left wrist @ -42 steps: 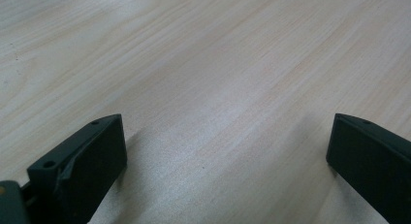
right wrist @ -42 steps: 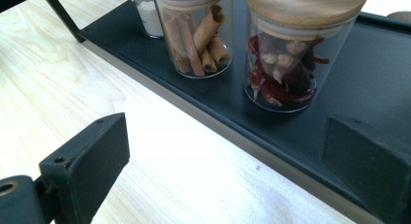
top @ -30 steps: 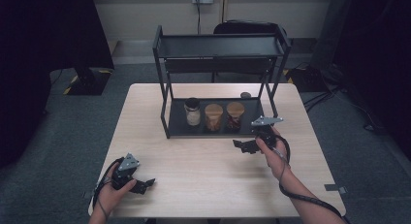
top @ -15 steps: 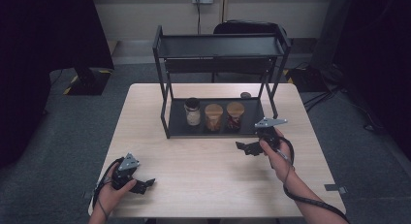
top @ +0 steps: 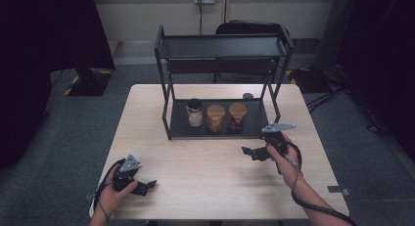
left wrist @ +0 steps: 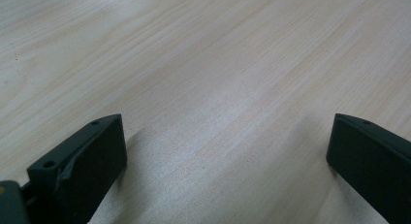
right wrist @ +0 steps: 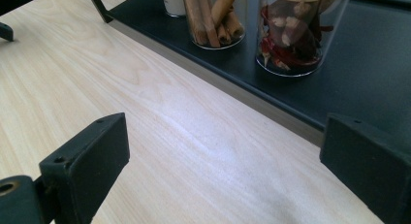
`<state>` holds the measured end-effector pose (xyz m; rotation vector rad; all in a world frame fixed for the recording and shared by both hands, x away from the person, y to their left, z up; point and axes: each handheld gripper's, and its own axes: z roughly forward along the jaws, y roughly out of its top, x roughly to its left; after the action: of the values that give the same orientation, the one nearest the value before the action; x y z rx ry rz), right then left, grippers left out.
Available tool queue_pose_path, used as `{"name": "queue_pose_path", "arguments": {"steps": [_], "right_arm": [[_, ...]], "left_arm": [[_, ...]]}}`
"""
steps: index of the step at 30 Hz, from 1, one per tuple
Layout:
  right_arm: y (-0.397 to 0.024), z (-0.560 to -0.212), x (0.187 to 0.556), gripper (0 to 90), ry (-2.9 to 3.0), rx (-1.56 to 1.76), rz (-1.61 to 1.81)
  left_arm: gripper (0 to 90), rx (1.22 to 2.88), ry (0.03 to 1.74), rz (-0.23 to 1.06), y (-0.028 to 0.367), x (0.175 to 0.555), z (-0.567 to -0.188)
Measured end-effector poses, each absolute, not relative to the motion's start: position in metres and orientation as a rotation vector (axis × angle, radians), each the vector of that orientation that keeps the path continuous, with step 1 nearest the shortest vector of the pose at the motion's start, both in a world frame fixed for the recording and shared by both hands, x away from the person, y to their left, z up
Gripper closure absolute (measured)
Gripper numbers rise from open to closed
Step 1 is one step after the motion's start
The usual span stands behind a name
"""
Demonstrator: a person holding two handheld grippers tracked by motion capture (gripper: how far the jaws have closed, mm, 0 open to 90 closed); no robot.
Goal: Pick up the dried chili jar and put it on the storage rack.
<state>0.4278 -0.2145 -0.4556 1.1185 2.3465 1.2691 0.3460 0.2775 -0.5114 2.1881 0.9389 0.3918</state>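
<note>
Glass, clear and smooth-walled, makes up the three jars on the lower shelf of the black rack (top: pixel 171 123), just above the centre of the high view. The one nearest the right gripper (top: pixel 250 151) is the jar of red dried pieces (right wrist: pixel 300 35), at the upper right of the right gripper view; beside it, toward the upper middle, stands the jar of cinnamon sticks (right wrist: pixel 213 18), and a third jar with a dark lid (top: pixel 194 112) sits leftmost in the row.

The red jar is probably light, given its dry contents, but rigid, slippery and breakable. I judge the best hold to be across the straight wall at mid-height, below the wooden lid, squeezing gently and keeping it upright. The cinnamon jar stands just beside it, so one jaw must slip into that narrow gap.

The right gripper's jaws stand wide apart with nothing between them, low over the table in front of the rack's front edge. The left gripper (top: pixel 139 185), at the lower left of the high view, also gapes wide and empty, resting over bare wood.

The table (top: pixel 210 187) is pale wood-grain laminate, flat and matte. The rack's upper shelf overhangs the jars, limiting lift height. Around the table lies grey carpet, with dark curtains at both sides and a wall socket at the top centre.
</note>
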Motion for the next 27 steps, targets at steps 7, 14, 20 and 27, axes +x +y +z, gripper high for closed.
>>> {"name": "queue_pose_path", "arguments": {"steps": [7, 14, 20, 27], "right_arm": [[-0.222, -0.455, 0.422, 2.6, 2.353, 1.112, 1.270], [-0.232, -0.458, 0.416, 2.6, 2.353, 1.123, 1.276], [-0.237, -0.460, 0.412, 2.6, 2.353, 1.133, 1.293], [-0.242, -0.463, 0.406, 2.6, 2.359, 1.123, 1.296]], "left_arm": [[0.3, 2.188, 0.939, 0.392, 0.277, 0.346, -0.511], [0.2, 2.189, 0.939, 0.393, 0.277, 0.346, -0.511], [0.2, 2.188, 0.939, 0.392, 0.277, 0.346, -0.511], [0.2, 2.188, 0.938, 0.392, 0.277, 0.346, -0.511]]}}
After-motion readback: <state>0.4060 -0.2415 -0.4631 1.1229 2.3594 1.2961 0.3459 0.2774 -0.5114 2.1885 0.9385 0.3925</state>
